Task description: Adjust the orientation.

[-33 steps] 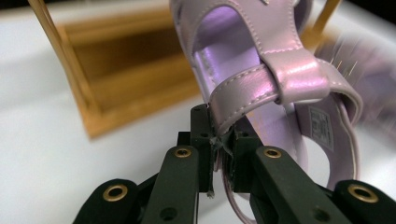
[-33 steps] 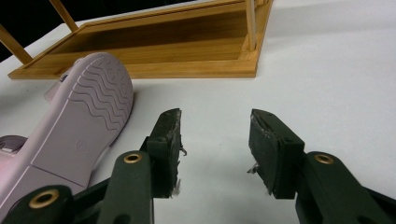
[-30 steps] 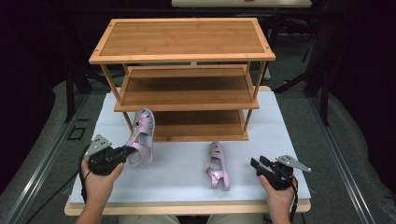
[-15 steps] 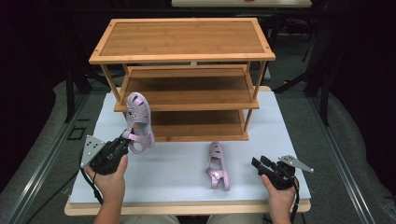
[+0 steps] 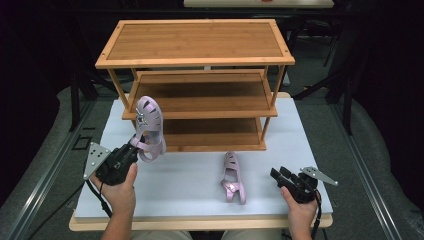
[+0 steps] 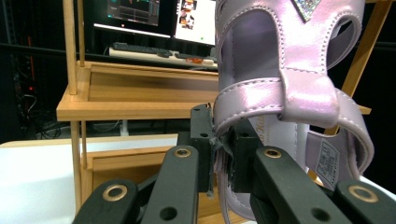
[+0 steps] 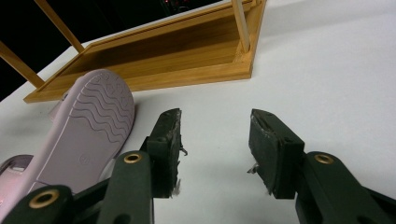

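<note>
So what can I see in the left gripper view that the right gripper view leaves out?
Left gripper view: the left gripper shut on a strap of a raised pink sandal, with lit monitors behind the rack. Right gripper view: the right gripper open over the white tabletop, beside the wavy sole of the other sandal, which lies on its side. Both show the wooden shoe rack.
</note>
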A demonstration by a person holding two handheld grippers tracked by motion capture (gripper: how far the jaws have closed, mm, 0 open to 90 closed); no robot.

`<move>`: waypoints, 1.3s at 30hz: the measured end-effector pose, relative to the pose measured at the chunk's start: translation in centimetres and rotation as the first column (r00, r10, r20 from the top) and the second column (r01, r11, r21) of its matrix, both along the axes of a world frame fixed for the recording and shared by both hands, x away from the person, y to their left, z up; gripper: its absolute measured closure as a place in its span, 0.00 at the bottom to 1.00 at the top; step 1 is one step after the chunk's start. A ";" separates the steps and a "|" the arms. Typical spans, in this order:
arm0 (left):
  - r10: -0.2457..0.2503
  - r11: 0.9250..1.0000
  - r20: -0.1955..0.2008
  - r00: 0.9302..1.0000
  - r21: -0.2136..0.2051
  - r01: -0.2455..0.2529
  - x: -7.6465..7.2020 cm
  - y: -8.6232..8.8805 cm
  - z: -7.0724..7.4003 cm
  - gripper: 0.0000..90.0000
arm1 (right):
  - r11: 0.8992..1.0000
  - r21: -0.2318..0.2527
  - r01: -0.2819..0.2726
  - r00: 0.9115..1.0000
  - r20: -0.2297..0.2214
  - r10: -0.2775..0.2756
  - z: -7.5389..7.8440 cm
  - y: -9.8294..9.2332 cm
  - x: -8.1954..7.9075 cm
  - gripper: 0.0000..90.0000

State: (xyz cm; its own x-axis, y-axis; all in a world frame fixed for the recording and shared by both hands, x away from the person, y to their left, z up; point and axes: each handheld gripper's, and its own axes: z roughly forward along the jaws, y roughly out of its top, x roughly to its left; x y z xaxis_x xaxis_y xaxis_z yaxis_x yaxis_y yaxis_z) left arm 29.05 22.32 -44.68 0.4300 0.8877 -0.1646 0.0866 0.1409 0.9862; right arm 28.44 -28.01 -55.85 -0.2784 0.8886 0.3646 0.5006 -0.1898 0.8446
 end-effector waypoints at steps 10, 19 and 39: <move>-0.021 1.000 -0.017 1.000 0.006 0.021 1.9 -1.5 2.1 0.92 | 1.000 0.011 0.001 1.000 0.001 -0.001 0.0 -0.1 0.0 0.60; -0.017 1.000 -0.021 1.000 -0.013 0.017 3.4 -2.2 2.9 0.92 | 1.000 0.026 0.009 1.000 0.004 -0.009 0.0 -0.5 -0.1 0.60; 0.058 0.998 0.002 0.998 -0.026 -0.058 6.9 -3.2 3.6 0.92 | 0.999 0.044 0.009 1.000 -0.008 -0.008 -0.1 -0.8 0.0 0.60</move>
State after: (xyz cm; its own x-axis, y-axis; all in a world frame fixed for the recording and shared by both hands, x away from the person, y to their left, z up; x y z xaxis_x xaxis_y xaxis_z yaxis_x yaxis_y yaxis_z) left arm 35.97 19.14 -41.10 0.3783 0.9065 -0.1873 0.0751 0.1716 0.9823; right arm 28.45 -28.82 -56.00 -0.2679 0.8737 0.4060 0.5053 -0.2314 0.8313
